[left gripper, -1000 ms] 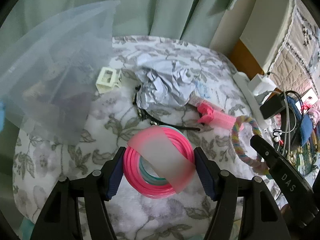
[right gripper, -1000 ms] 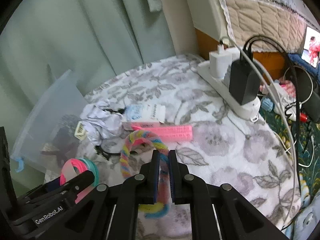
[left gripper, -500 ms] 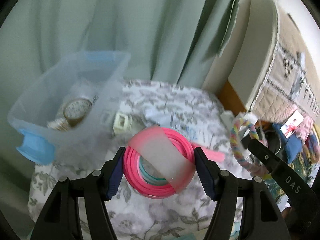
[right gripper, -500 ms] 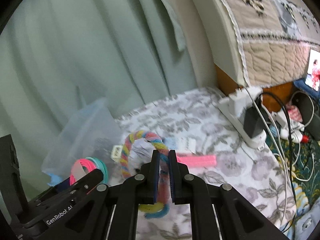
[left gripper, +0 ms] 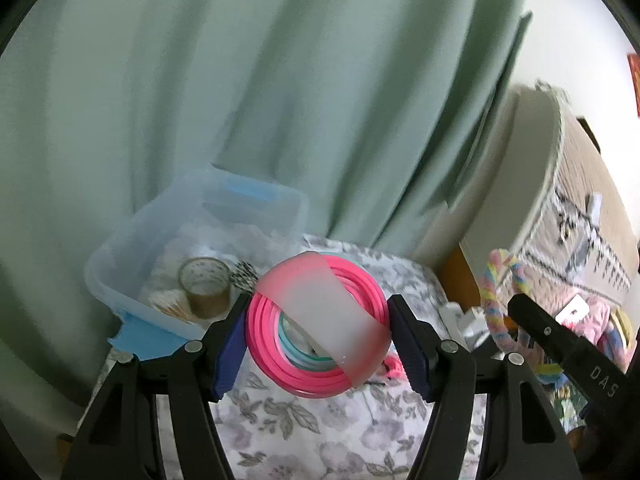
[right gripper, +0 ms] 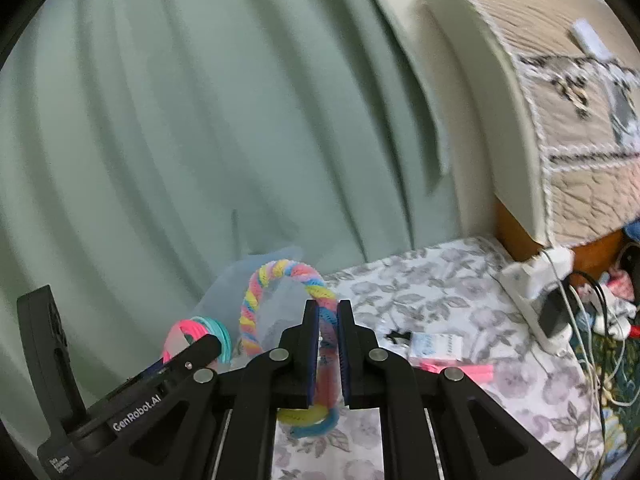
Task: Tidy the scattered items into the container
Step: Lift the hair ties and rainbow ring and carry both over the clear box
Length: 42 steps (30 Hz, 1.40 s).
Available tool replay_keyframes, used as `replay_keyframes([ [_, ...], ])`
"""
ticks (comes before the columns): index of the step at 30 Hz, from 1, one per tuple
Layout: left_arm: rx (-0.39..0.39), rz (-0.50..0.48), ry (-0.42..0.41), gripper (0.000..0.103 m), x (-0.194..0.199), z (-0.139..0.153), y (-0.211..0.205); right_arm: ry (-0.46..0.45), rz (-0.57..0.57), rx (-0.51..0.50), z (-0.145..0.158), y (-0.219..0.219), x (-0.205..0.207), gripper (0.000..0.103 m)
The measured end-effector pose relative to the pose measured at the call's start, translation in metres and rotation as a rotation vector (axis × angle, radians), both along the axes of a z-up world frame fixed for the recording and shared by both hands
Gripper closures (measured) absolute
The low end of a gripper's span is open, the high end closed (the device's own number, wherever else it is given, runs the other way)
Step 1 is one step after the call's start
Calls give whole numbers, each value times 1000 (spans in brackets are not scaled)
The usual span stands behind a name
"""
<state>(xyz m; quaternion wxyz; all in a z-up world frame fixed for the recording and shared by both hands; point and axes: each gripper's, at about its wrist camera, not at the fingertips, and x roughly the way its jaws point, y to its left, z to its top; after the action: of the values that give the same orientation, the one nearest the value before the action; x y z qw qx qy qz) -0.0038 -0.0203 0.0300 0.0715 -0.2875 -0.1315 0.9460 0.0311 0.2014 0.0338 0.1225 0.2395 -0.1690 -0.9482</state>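
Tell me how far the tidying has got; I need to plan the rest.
Done: a tape roll and cotton swabs lie in the clear bin. In hand: the left gripper holds a pink hair-tie bundle; the right gripper is shut on a rainbow braided ring. Left: a pink comb and a small packet on the floral cloth.

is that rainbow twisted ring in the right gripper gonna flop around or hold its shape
The rainbow ring probably holds its shape: clamped at one side by the right gripper, its loop stands arched above the fingers without sagging. The fuzzy twisted surface likely grips well against the pads. It looks light, so a release over the container should drop gently.
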Motion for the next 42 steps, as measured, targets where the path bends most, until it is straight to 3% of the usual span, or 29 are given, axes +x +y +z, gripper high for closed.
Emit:
replay_keyframes([
  [16, 115, 139, 7, 35, -12, -8, -79, -6, 159, 56, -2, -69, -30, 93],
  [30, 161, 169, 2, 35, -35, -25, -107, -85, 244, 80, -32, -118, -65, 93],
  [42, 188, 170, -53, 35, -60, -40, -117, -146, 281, 126, -51, -146, -94, 93],
])
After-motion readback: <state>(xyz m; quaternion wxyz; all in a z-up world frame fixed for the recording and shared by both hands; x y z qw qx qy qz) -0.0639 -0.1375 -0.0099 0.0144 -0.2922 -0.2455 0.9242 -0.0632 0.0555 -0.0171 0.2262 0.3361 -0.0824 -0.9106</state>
